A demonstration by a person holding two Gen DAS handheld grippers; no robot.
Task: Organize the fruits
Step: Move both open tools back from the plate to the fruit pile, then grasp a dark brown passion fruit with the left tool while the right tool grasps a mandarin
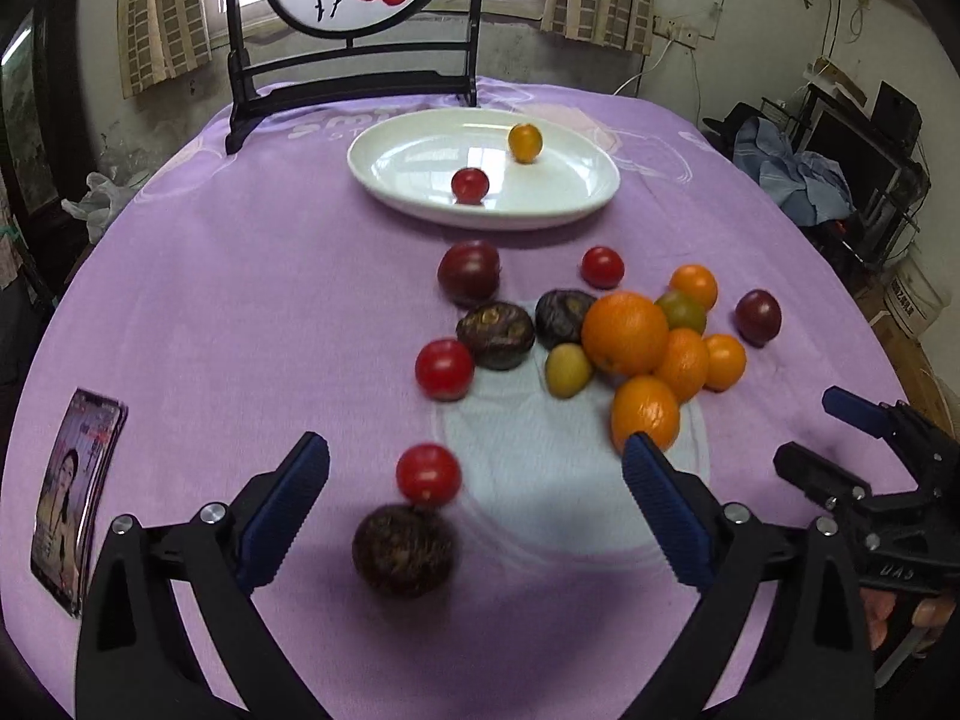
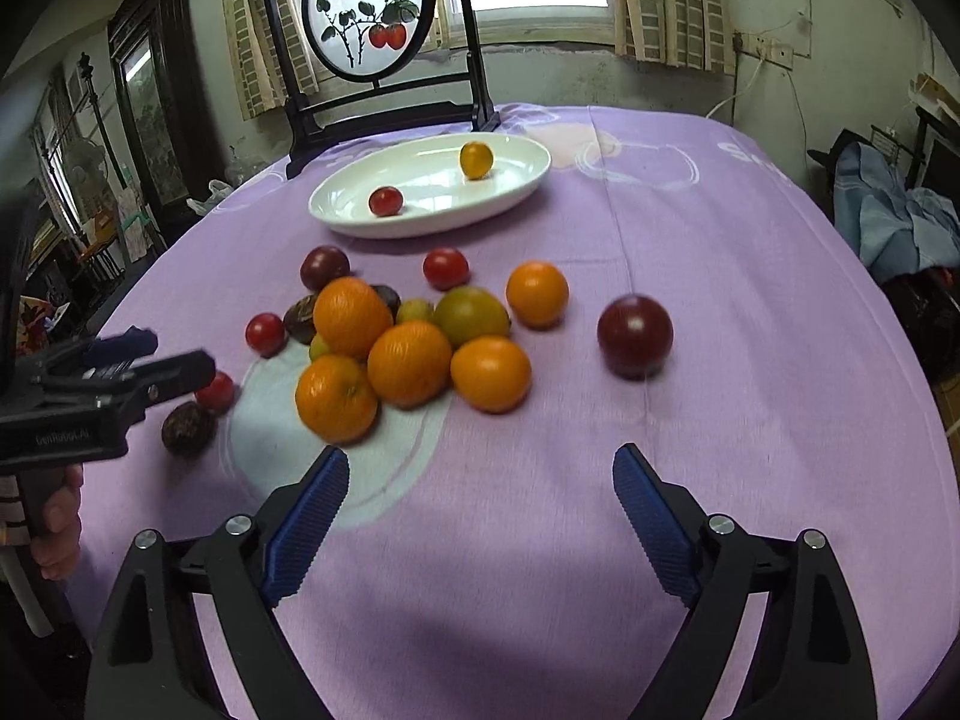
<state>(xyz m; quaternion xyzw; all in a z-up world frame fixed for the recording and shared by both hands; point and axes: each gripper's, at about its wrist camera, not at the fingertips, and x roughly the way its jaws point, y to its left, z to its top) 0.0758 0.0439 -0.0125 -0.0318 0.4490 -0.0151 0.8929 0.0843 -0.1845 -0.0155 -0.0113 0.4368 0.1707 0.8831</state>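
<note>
A white oval plate (image 1: 558,210) (image 2: 336,216) at the table's far side holds a red cherry tomato (image 1: 470,185) and a small yellow-orange fruit (image 1: 525,143). A pile of oranges (image 1: 624,333) (image 2: 409,363), tomatoes, green and dark fruits lies mid-table. My left gripper (image 1: 474,468) is open and empty, with a red tomato (image 1: 428,474) and a dark brown fruit (image 1: 403,549) between its fingers' line. My right gripper (image 2: 480,474) is open and empty, just short of the pile; a dark red plum (image 2: 635,335) lies ahead to its right.
A purple cloth (image 1: 240,300) covers the round table. A black-framed painted screen (image 1: 354,0) stands behind the plate. A phone or photo card (image 1: 75,498) lies near the left edge. Clutter stands beyond the right edge.
</note>
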